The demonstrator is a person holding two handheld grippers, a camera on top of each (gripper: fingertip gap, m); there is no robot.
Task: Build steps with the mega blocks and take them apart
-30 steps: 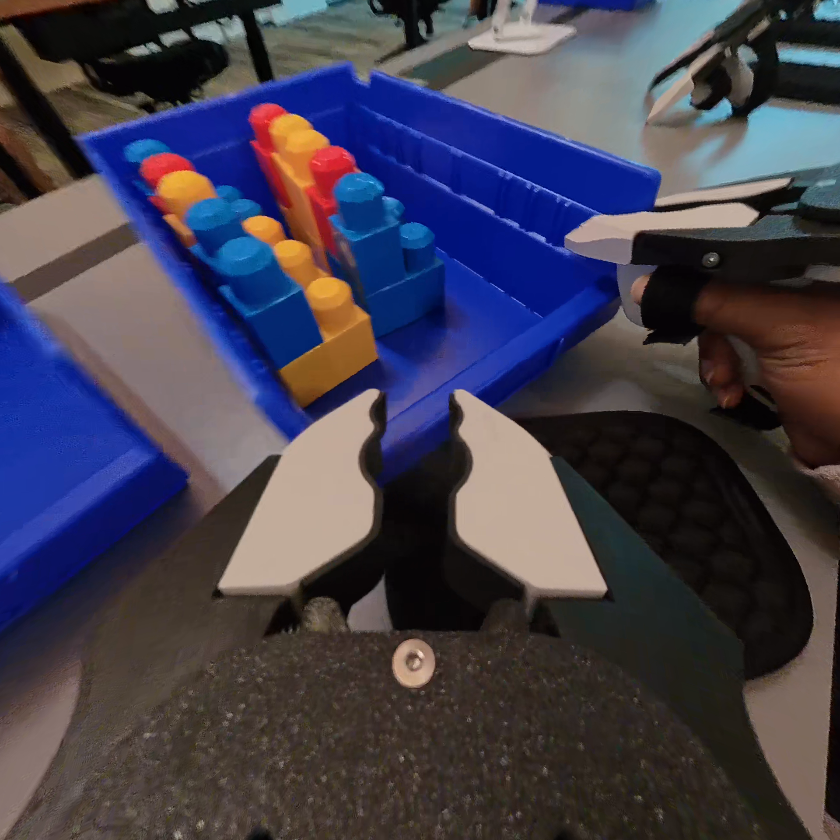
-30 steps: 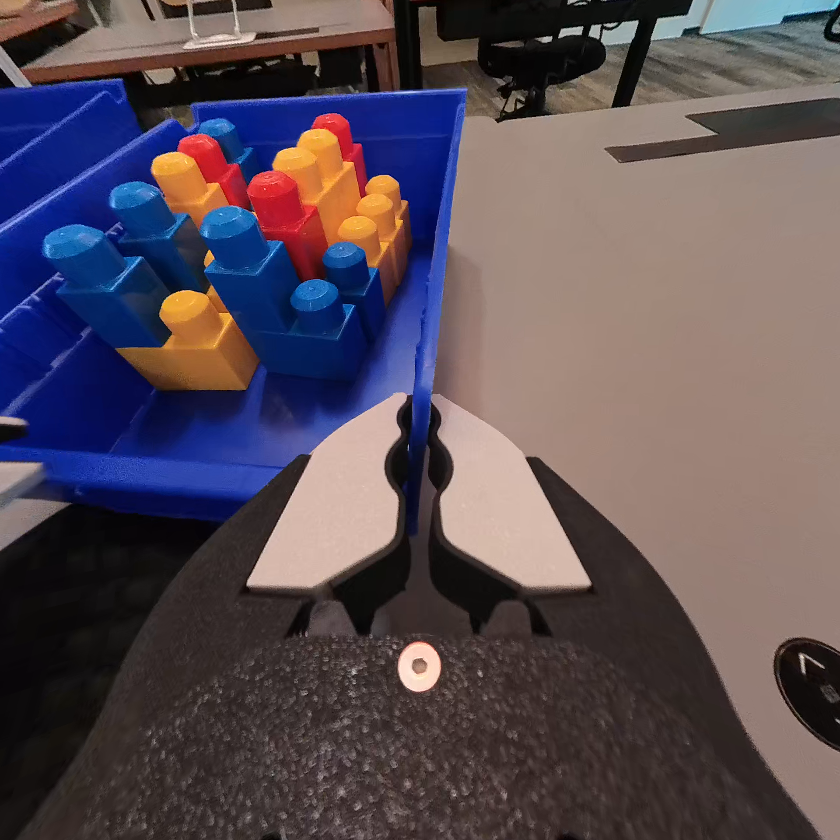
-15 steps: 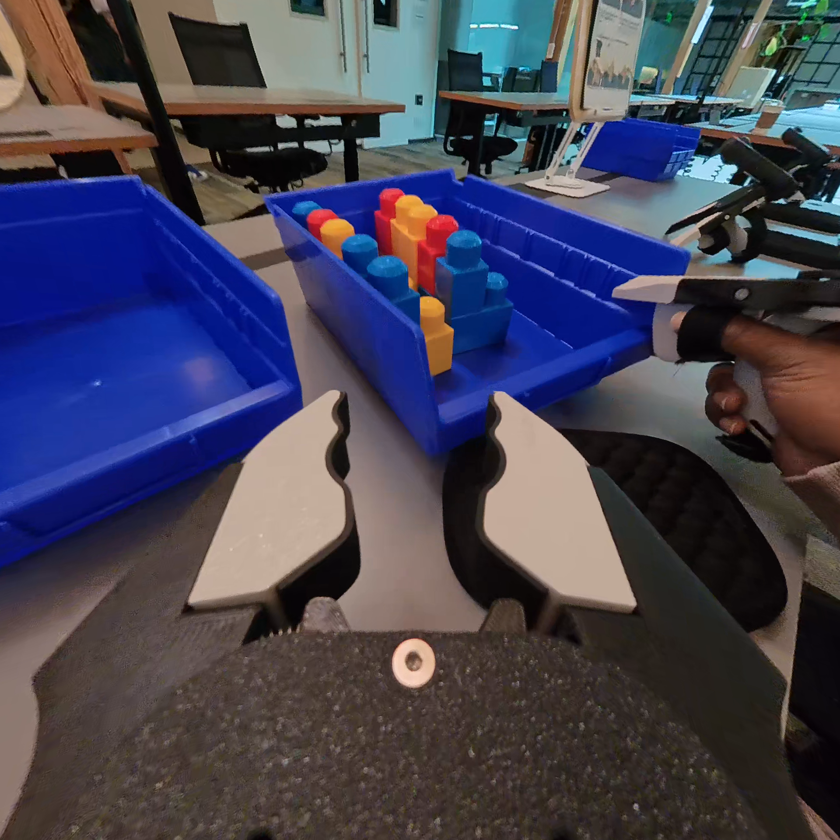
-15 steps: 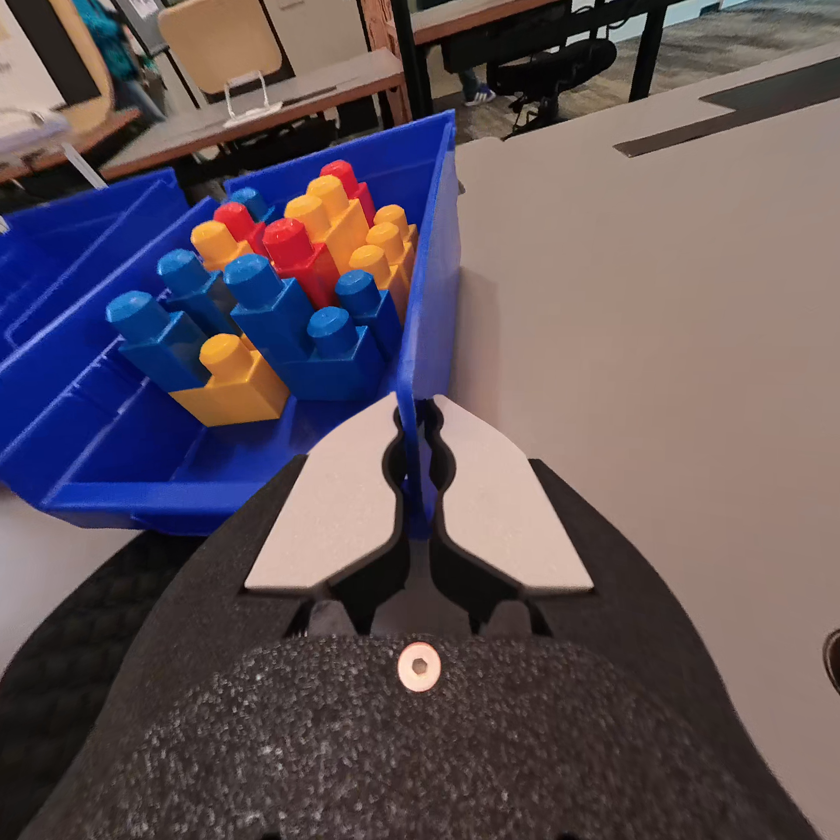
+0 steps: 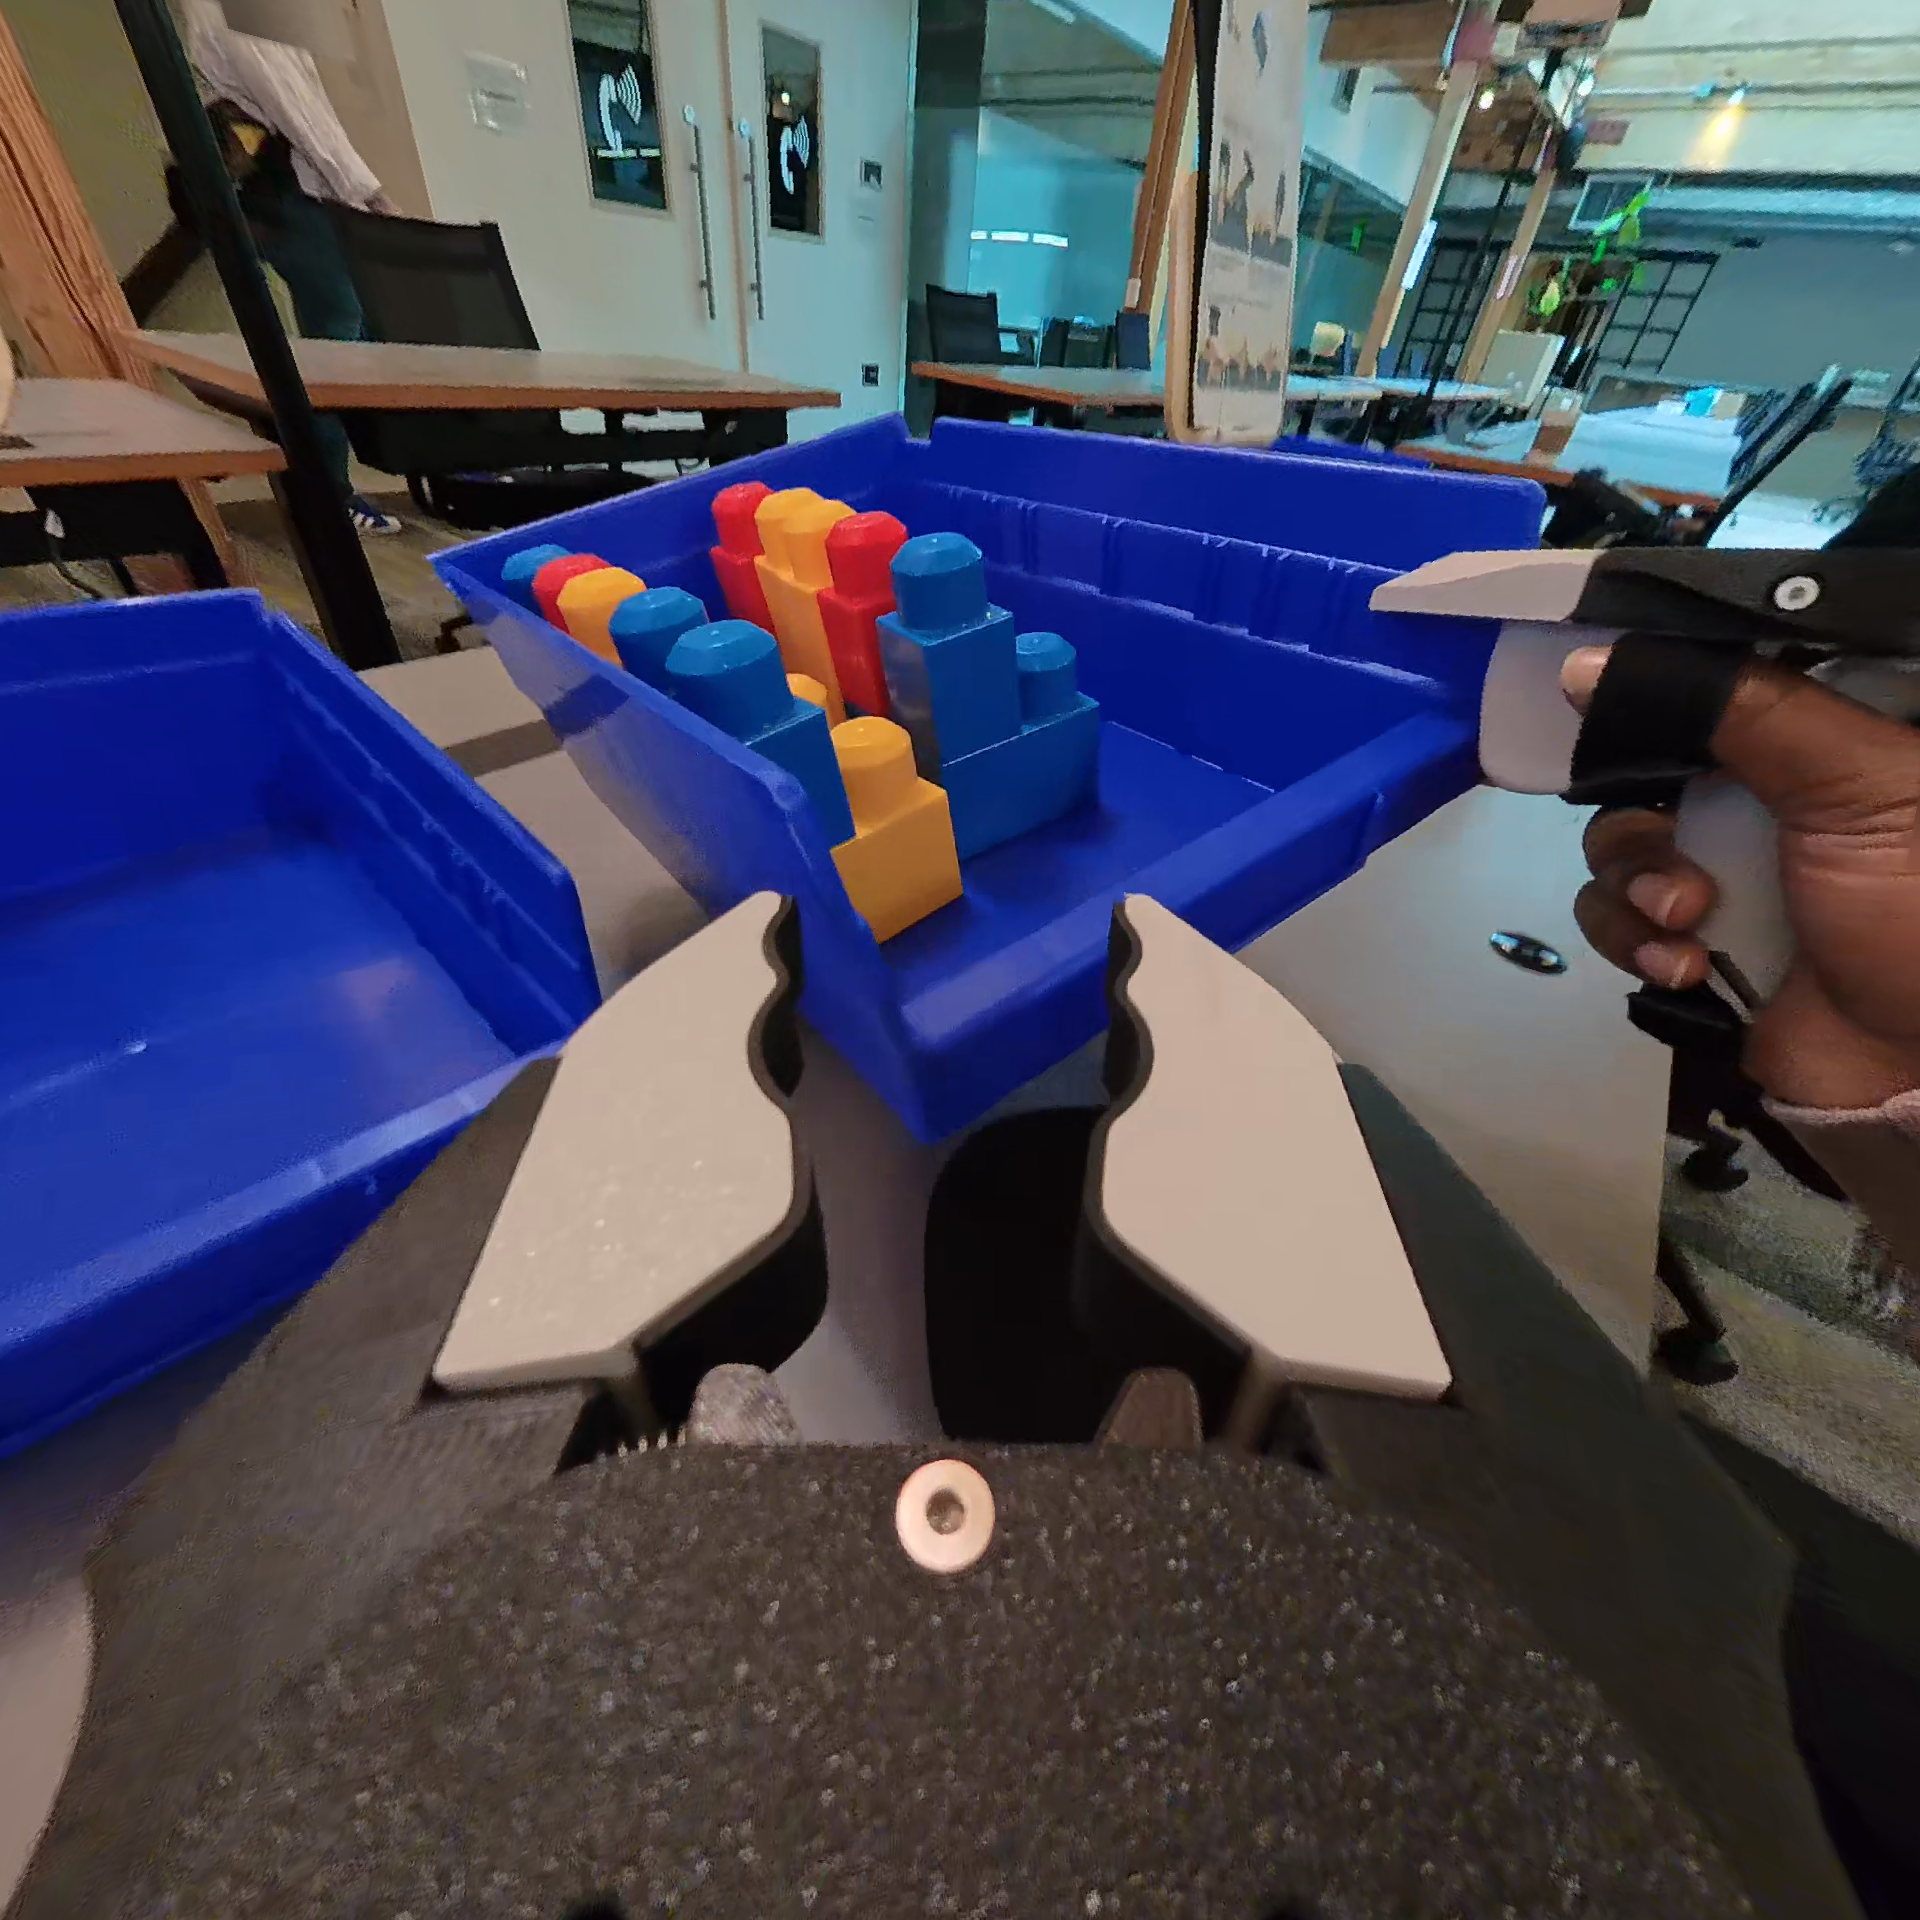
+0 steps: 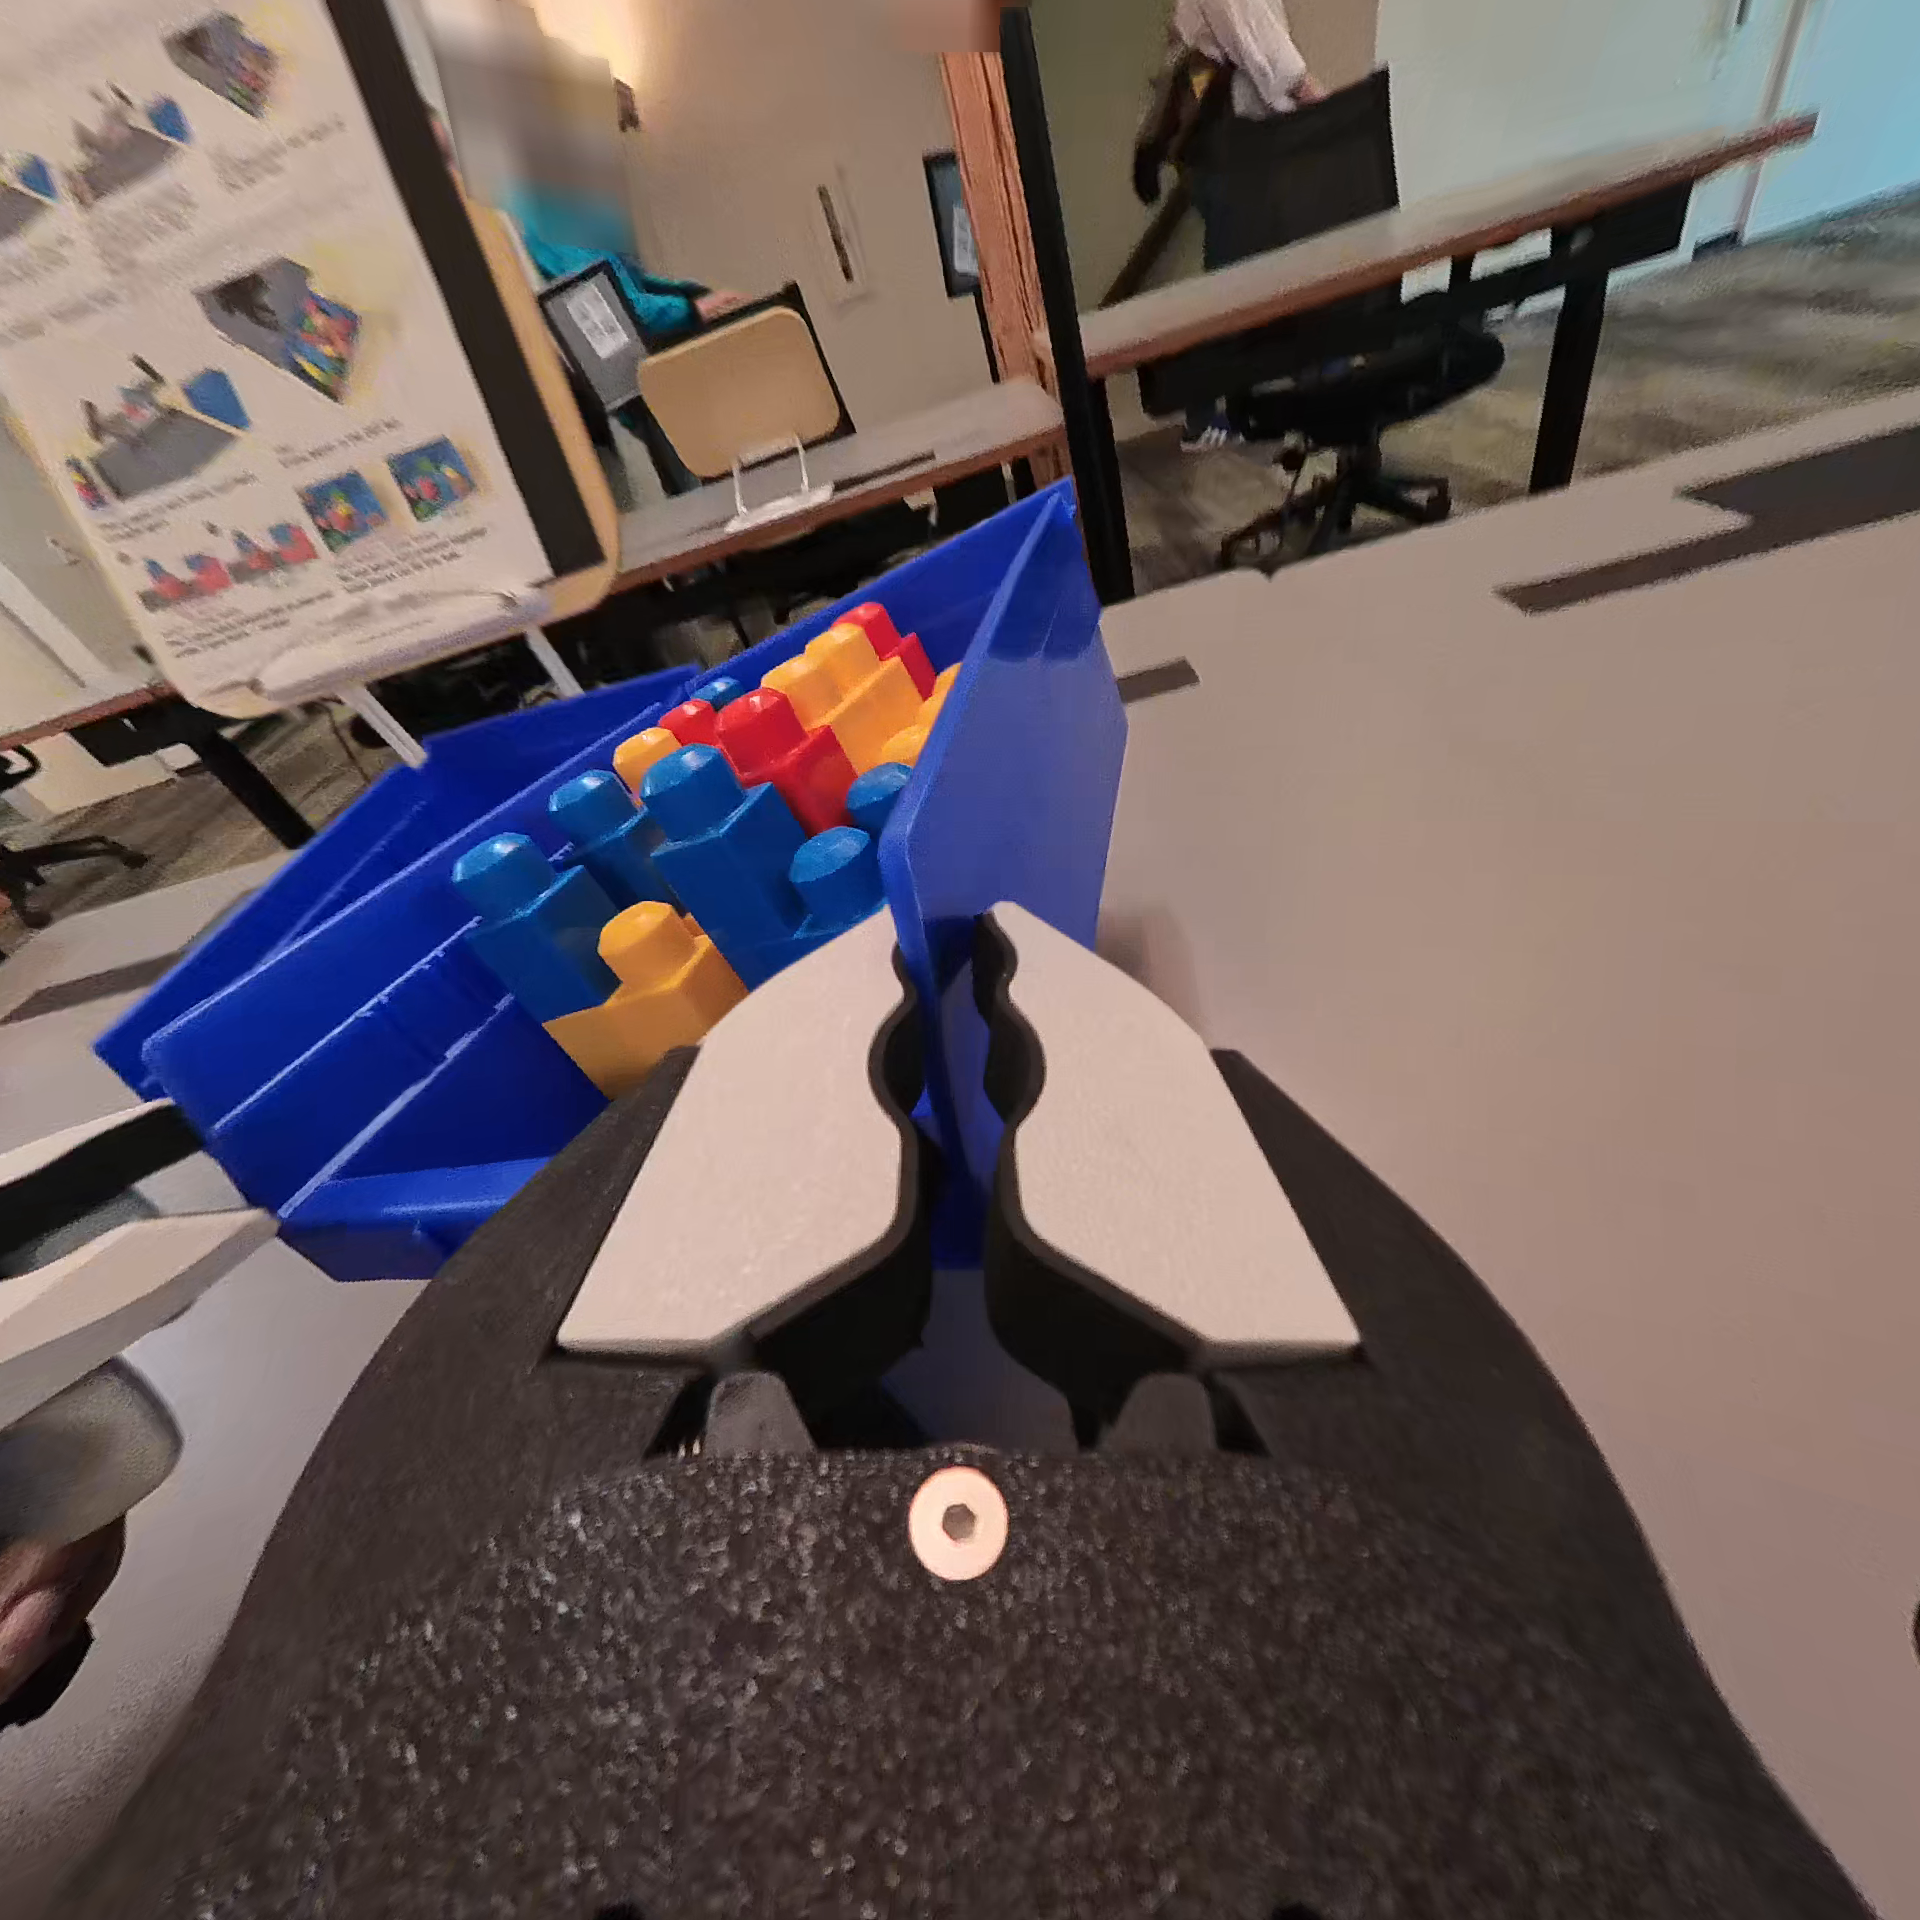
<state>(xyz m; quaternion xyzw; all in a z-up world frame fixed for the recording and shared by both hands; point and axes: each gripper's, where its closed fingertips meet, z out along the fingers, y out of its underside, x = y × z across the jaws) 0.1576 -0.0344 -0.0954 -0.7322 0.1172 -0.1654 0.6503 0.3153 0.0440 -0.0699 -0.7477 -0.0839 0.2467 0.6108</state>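
- Blocks (image 5: pixel 831 665), stacked in stepped rows, sit in the blue bin (image 5: pixel 1195 520) ahead of the spread, empty left gripper (image 5: pixel 951 935).
- Right gripper (image 6: pixel 940 935) pinches the bin's side wall; the bin looks tilted, so its grip could slip and the stacks topple.
- Hidden: the bin's underside, so whether it is lifted is unclear.
- An empty second bin (image 5: pixel 260 935) sits left of the left gripper.

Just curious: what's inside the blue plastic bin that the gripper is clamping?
The blue plastic bin holds stepped stacks of blue, yellow and red mega blocks. Those behind are partly hidden, so no exact count.
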